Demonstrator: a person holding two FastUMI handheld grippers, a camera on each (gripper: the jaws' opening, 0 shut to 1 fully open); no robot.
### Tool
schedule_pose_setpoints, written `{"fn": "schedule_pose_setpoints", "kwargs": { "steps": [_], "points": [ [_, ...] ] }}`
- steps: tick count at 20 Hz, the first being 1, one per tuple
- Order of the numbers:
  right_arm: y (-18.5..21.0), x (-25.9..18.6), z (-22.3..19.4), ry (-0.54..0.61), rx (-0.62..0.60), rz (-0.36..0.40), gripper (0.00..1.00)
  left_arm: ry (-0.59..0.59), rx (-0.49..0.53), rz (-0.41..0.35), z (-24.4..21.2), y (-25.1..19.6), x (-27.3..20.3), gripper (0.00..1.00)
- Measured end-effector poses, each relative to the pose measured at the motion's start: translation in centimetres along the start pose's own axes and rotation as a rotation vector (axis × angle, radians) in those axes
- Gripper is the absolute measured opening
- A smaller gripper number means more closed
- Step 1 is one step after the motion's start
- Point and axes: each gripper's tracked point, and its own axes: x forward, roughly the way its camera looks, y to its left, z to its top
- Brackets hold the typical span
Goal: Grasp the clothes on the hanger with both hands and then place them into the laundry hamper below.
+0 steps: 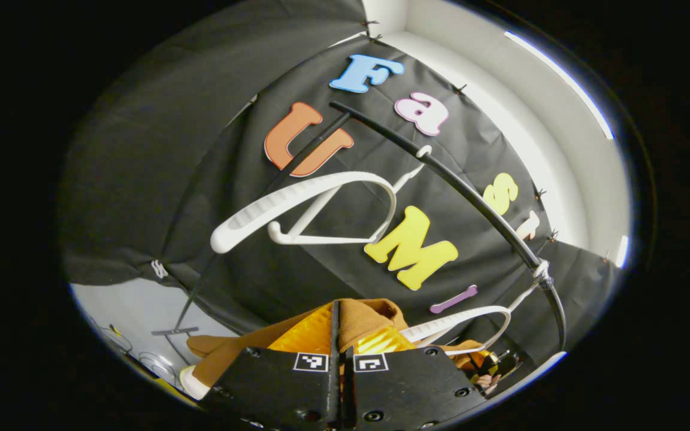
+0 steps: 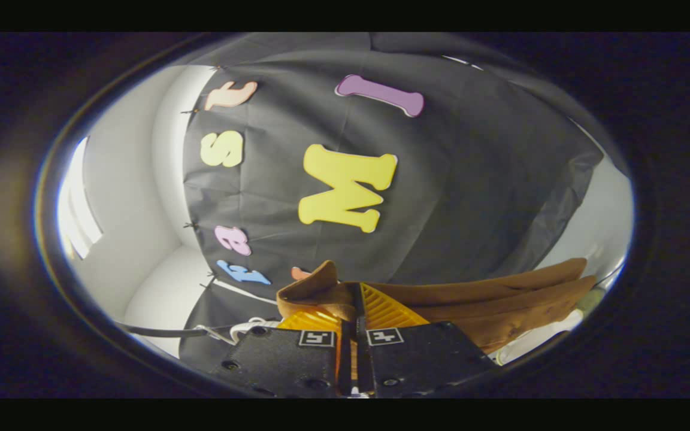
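Nearest us in the left gripper view: the left gripper (image 1: 340, 335), fingers drawn together with a fold of the brown garment (image 1: 369, 314) pinched between them

In the right gripper view: the right gripper (image 2: 352, 323), likewise closed tight on the brown garment (image 2: 501, 305), which trails off to one side in long folds

Garment: held at two places, one per gripper; from these pictures we judge it off its hanger, though we cannot tell whether any part is caught on one

Rail (image 1: 471, 194): dark curved bar running across the booth above the left gripper

Upper hanger (image 1: 303, 209): white, bare, hooked on the rail

Lower hanger (image 1: 471, 326): white, also on the rail, just beside the garment; whether they touch we cannot tell

Hamper: not located by us

Progress: two-handed grasp done; lowering the garment and letting go over the hamper remain
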Motion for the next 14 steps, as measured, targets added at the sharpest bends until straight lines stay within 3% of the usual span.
{"fn": "schedule_pose_setpoints", "kwargs": {
  "steps": [3, 7, 14],
  "points": [
    [-1.3, -0.8, -0.7, 0.011, -0.039, -0.032, 0.07, 0.028, 0.008, 0.007, -1.2, 1.3, -0.2, 0.01],
    [-2.9, -0.9, -0.8, 0.009, -0.007, -0.056, 0.07, 0.065, -0.021, 0.010, -3.4, 2.6, -0.1, 0.01],
    [-6.7, -3.1, -3.6, 0.038, 0.018, -0.124, 0.07, 0.135, 0.027, 0.059, -6.6, 4.9, -2.1, 0.01]
  ]
}}
